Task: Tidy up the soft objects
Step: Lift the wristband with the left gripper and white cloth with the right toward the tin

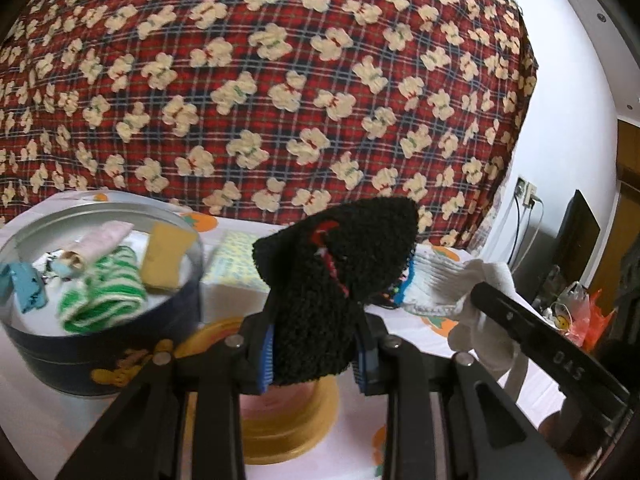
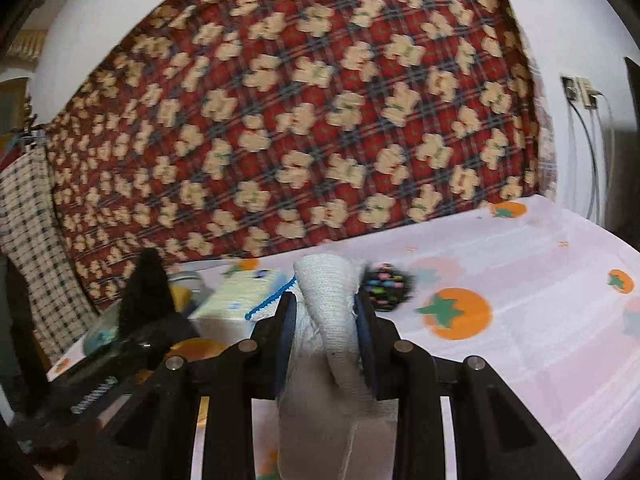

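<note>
My left gripper [image 1: 318, 350] is shut on a black fuzzy sock [image 1: 332, 276] with a red mark, held upright above the table. My right gripper [image 2: 326, 340] is shut on a white knit glove [image 2: 332, 320] with a blue hem; the glove also shows in the left wrist view [image 1: 476, 284], right of the black sock. A round dark tin [image 1: 100, 344] at the left holds a green-and-white striped knit [image 1: 104, 296], a yellow sponge [image 1: 164, 260], a pale pink roll [image 1: 100, 244] and a blue piece [image 1: 28, 288]. A black item with coloured dots [image 2: 388, 284] lies beyond the right gripper.
A yellow round lid or dish [image 1: 280, 432] lies under the left gripper. A pale yellow checked packet [image 1: 236, 268] lies behind the tin. The table has a white cloth with orange fruit prints [image 2: 520, 280]. A red plaid bear blanket [image 1: 280, 80] hangs behind.
</note>
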Demonstrator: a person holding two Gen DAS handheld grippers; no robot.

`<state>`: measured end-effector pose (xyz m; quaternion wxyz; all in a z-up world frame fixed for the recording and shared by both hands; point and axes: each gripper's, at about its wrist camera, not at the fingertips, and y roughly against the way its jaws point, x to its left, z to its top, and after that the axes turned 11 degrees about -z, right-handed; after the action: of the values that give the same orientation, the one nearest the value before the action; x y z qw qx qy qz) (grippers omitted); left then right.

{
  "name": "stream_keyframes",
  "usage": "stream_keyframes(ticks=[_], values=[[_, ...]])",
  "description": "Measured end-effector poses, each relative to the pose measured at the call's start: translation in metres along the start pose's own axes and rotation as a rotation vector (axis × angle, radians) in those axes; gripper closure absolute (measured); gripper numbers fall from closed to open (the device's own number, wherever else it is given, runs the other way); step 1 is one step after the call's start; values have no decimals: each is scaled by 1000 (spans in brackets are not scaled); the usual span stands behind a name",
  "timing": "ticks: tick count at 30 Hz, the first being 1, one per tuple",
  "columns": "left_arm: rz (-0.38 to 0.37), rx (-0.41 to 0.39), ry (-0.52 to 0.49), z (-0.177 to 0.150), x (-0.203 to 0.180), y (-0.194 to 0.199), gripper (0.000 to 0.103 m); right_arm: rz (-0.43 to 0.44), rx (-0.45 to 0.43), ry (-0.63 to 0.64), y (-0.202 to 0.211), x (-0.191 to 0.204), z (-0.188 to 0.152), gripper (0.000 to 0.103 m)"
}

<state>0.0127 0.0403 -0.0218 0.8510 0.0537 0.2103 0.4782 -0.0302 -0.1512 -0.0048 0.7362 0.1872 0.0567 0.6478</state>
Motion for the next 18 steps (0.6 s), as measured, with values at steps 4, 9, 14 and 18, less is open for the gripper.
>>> stream_keyframes(ticks=[4, 9, 14, 18], values=[[15, -22, 6, 2, 13, 12, 74, 43, 2, 20, 3, 25, -1, 71], [54, -56, 32, 7, 36, 30, 74, 105, 16, 24, 3, 55, -2, 71], [97, -85, 58, 11, 60, 46, 74, 162, 2, 53, 5, 87, -1, 71], [136, -105, 66, 15, 78, 57, 74, 206, -12, 75, 5, 114, 1, 71]])
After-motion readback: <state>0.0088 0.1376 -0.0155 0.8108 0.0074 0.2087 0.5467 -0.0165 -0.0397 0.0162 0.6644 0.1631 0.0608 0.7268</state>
